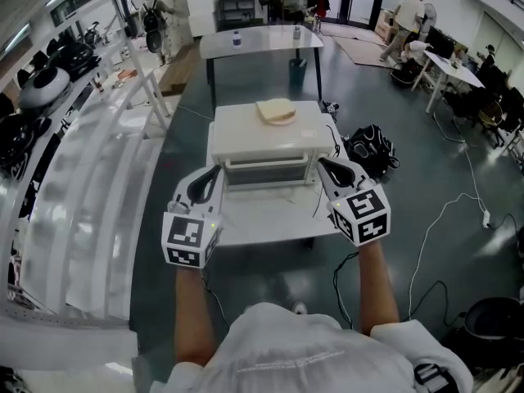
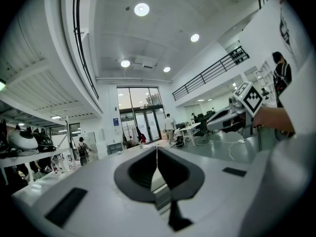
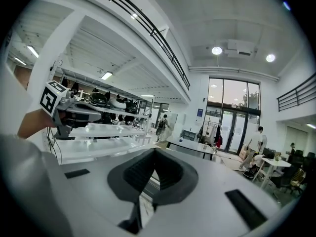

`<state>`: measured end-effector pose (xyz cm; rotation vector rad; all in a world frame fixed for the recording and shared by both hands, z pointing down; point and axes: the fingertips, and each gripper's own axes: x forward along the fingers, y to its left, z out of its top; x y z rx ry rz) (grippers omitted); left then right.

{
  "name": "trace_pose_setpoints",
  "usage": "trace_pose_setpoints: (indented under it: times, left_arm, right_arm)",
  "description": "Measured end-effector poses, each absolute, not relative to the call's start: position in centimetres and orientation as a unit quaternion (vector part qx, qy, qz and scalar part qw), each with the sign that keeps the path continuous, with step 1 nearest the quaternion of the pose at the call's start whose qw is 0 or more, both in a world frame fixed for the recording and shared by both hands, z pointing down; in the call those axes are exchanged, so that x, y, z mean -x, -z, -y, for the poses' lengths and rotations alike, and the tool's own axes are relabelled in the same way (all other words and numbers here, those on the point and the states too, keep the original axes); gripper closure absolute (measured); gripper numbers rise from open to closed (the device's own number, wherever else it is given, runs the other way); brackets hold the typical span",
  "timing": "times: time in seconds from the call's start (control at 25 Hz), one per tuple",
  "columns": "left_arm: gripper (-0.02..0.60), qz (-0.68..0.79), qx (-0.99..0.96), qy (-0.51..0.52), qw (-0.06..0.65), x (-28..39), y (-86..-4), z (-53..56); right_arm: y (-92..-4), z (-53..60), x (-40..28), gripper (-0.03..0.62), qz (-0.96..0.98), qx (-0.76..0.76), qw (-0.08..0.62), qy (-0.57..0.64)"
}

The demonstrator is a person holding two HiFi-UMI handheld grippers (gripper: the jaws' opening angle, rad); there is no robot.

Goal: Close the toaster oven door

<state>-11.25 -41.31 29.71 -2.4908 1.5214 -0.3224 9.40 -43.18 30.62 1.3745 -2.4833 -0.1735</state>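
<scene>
Toaster oven (image 1: 246, 133) stood on the white desk (image 1: 262, 223), front toward the operator, bread slice (image 1: 276, 110) on top. Left gripper (image 1: 216, 172) and right gripper (image 1: 322, 164) flanked its front. Jaws of both were pressed together, holding nothing.

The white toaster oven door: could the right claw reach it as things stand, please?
Probably yes: the shut right claw hovers by the right end of the white toaster oven door, with nothing between them.
</scene>
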Motion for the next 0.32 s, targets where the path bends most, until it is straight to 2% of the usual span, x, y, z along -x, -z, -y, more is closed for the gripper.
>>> trace_pose_setpoints:
  times: [0.32]
  left_arm:
    - [0.561, -0.515, 0.845, 0.107, 0.097, 11.37, -29.6, 41.69]
  right_arm:
    - [-30.89, 43.55, -9.29, 0.579, 0.863, -0.478, 0.152, 0.059]
